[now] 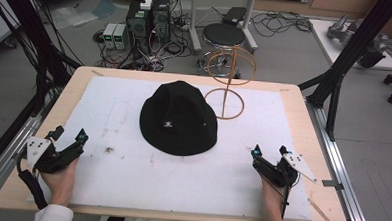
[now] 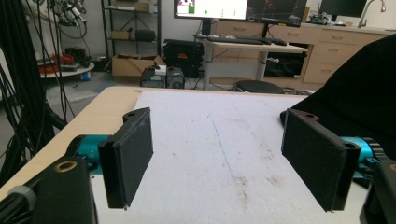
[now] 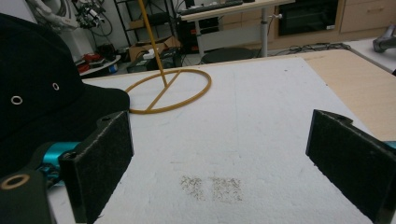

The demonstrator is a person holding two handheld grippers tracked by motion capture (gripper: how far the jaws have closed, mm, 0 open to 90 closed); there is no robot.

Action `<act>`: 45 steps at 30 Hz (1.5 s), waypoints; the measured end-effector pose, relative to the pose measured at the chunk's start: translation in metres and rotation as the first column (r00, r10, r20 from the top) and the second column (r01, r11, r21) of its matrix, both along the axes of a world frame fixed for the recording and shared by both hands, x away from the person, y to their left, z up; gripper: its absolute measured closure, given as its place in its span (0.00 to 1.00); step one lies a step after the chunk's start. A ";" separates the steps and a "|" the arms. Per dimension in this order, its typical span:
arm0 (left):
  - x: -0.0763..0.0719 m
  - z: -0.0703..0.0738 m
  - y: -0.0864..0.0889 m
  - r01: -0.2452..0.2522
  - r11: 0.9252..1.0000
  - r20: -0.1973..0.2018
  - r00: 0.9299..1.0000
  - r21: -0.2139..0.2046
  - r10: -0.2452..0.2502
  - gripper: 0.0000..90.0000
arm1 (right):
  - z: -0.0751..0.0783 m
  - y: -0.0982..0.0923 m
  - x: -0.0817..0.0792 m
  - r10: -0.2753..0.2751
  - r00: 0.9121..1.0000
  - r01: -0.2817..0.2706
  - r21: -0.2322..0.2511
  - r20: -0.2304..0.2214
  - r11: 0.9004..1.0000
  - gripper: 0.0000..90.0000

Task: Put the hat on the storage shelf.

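Note:
A black bucket hat (image 1: 178, 119) with a small white emblem lies brim down in the middle of the white mat (image 1: 106, 176). Just behind it to the right stands a yellow wire hat stand (image 1: 228, 87) with a round base ring. My left gripper (image 1: 70, 133) rests open near the mat's front left; in its own view the jaws of the left gripper (image 2: 219, 140) stand wide apart, with the hat (image 2: 359, 88) at right. My right gripper (image 1: 270, 152) sits open at the front right. In the right gripper view the gripper (image 3: 224, 158) holds nothing, with the hat (image 3: 37, 93) at left and the stand's ring (image 3: 187, 91) ahead.
The mat covers a wooden table (image 1: 310, 130) with bare edges at the sides. Behind the table, on the floor, are a round stool (image 1: 224, 35), computer boxes (image 1: 148, 18) and cables. Black frame posts (image 1: 349, 52) rise at the right and left.

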State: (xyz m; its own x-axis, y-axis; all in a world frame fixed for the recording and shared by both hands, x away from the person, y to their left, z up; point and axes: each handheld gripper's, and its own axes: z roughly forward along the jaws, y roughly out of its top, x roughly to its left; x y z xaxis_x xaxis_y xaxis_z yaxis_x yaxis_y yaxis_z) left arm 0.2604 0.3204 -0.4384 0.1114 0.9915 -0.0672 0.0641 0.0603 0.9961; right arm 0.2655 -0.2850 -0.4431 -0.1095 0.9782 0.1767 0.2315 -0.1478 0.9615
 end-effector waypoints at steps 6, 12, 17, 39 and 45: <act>0.004 0.003 0.000 0.004 1.000 0.008 1.000 -0.003 -0.003 0.28 | 0.001 0.001 0.001 0.002 1.000 -0.002 -0.007 0.005 1.000 0.07; 0.006 0.009 -0.002 0.021 1.000 0.014 1.000 0.010 -0.022 0.28 | 0.002 0.001 0.002 0.007 1.000 -0.006 -0.028 0.011 1.000 0.07; 0.009 0.015 -0.003 0.052 0.999 0.019 0.998 0.005 -0.052 0.28 | 0.003 0.005 0.002 0.014 1.000 -0.014 -0.043 0.012 0.999 0.07; 0.021 0.047 -0.030 0.212 0.977 -0.003 0.977 0.040 -0.212 0.31 | 0.003 0.007 0.005 0.028 1.000 -0.027 -0.068 0.008 0.997 0.07; 0.026 0.054 -0.036 0.281 0.960 -0.041 0.959 -0.002 -0.281 0.32 | 0.003 0.007 0.005 0.028 1.000 -0.027 -0.066 0.007 0.997 0.07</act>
